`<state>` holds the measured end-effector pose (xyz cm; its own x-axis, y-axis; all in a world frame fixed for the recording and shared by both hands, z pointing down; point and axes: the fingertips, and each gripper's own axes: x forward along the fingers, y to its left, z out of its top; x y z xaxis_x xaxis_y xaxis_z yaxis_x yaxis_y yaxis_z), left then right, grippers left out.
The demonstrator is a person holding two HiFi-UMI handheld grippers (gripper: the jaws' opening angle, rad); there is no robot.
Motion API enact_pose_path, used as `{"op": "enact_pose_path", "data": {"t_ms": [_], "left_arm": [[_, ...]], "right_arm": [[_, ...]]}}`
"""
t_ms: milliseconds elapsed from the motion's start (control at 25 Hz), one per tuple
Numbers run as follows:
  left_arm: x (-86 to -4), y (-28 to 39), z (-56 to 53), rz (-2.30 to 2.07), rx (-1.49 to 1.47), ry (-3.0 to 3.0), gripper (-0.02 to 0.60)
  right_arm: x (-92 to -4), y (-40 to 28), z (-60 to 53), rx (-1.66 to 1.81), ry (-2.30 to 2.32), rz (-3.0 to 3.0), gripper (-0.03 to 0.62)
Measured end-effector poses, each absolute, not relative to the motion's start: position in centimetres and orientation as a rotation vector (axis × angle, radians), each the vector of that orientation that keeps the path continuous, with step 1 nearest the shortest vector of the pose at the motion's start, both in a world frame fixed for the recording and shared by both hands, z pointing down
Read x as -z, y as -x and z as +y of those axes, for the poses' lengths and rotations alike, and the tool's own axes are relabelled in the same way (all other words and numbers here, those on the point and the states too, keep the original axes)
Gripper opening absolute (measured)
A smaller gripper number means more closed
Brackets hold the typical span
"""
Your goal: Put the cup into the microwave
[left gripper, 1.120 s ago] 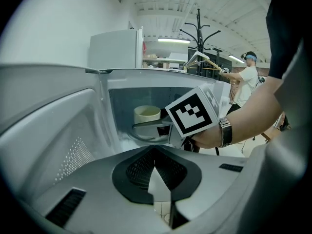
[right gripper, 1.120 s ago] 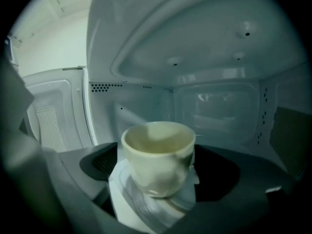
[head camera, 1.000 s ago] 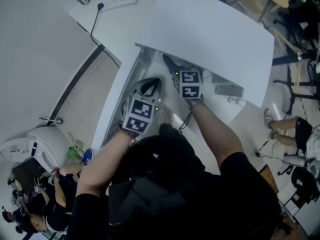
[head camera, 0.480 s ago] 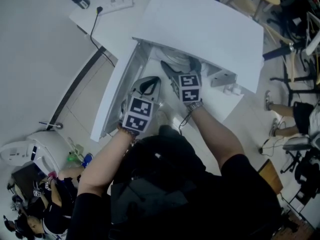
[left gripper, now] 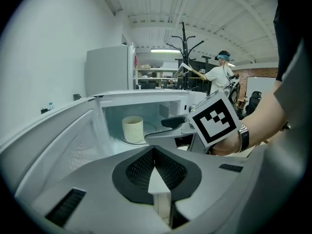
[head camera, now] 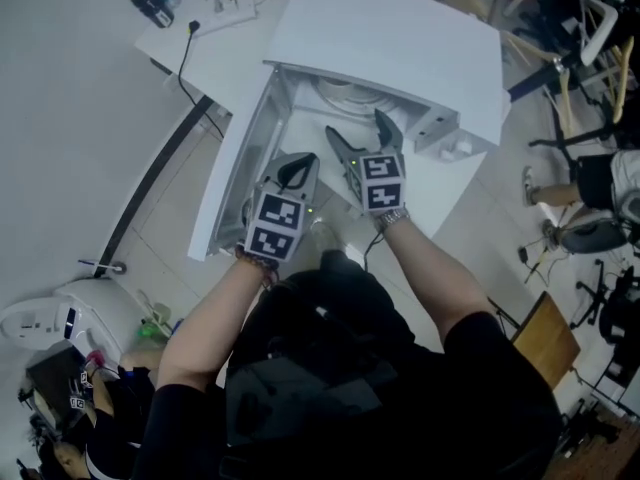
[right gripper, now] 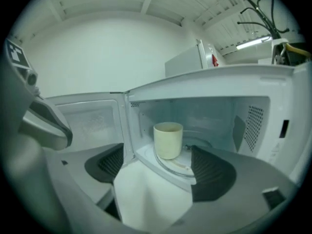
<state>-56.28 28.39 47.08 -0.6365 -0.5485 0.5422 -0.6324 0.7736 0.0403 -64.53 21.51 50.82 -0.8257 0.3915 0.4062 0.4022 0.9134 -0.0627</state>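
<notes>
Compared with a second ago, both grippers sit nearer the person and more of the open microwave point(head camera: 390, 38) cavity shows in the head view. The right gripper point(head camera: 354, 124) reached deeper under the microwave's top then; now its tips lie just at the opening. Its jaws have just been closing a little but stand wide apart, with nothing between them. The cup point(right gripper: 168, 139) stands upright beyond them on the turntable point(right gripper: 181, 168) inside the microwave, apart from both grippers.

The left gripper point(head camera: 298, 166) has its jaws pressed together and empty. It is held just left of the right one, in front of the door point(head camera: 232, 163), which is swung fully open to the left. Both forearms stretch forward from the person's body, and both grippers tilt downward toward the cavity. A watch point(head camera: 393, 215) sits on the right wrist.

The microwave rests on a white desk point(head camera: 215, 63), where a black cable point(head camera: 185, 60) runs toward the far corner. The floor point(head camera: 80, 118) around it is pale. In the left gripper view a tall white cabinet point(left gripper: 109, 69), a dark coat stand point(left gripper: 184, 48) and a standing person point(left gripper: 218, 76) appear behind the microwave.
</notes>
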Motion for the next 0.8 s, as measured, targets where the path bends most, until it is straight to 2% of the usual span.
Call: {"op": "enact_pose_path", "data": {"t_ms": [240,800], "left_arm": [[-46.0,53.9,28.6,-2.443,-0.204,-0.930,0.000],[-43.9,48.1,28.3,-2.475,-0.196,-1.050,0.000]], "right_arm": [[-49.2,61.0,21.1,0.071,0.537,-2.690,0.366],[-45.6,52.3,19.9,0.114,0.430,-2.761,0.287]]}}
